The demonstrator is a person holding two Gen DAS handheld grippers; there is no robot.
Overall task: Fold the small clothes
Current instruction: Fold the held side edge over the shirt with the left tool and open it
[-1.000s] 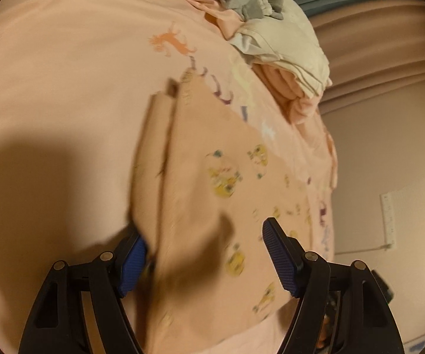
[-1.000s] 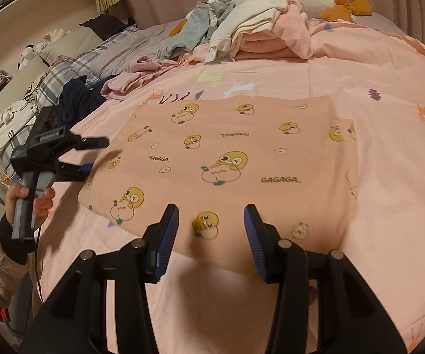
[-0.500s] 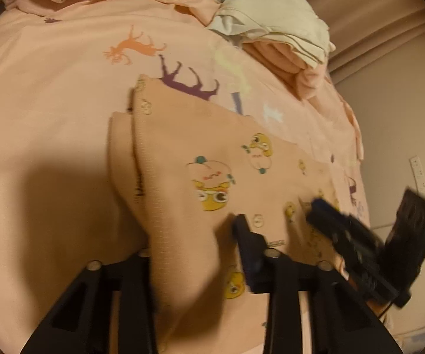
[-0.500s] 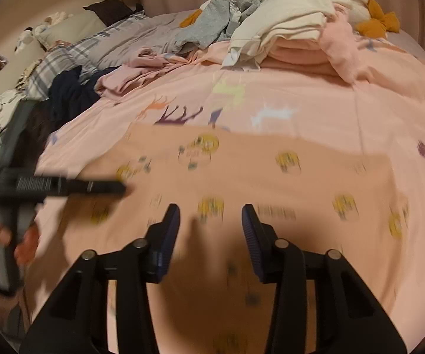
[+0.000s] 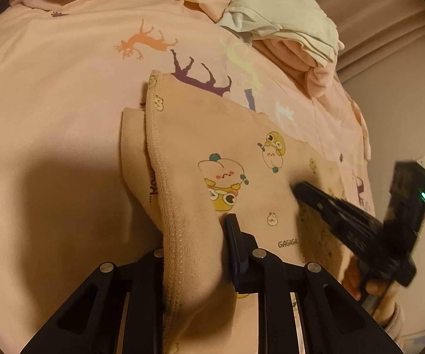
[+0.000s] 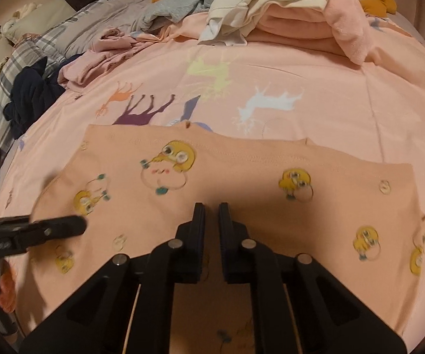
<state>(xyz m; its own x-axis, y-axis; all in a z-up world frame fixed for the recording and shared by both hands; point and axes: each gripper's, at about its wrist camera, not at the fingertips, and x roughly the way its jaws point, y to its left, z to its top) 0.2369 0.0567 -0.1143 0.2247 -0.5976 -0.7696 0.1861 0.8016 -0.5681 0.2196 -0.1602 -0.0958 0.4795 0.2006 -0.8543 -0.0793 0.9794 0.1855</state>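
The pink bedsheet [image 6: 315, 67] with animal prints fills both views. On it, in the lower half of the right wrist view, lies the peach garment [image 6: 242, 171] with duck prints; there its long axis runs from left to right across the frame. In the left wrist view the same garment [image 5: 212, 135] runs from the lower middle toward the right edge, and its stitched hem stands up toward the upper middle.

Only the right wrist view shows the pile of clothes [image 6: 286, 8] at the top and the plaid bedding [image 6: 29, 47] at upper left.

The left gripper [image 5: 197, 250] has just been closing; its jaws are narrow and pinch a raised fold of the garment. The right gripper [image 6: 211, 221] has just been closing too; its jaws are almost together over the garment, but I cannot tell whether cloth is between them.
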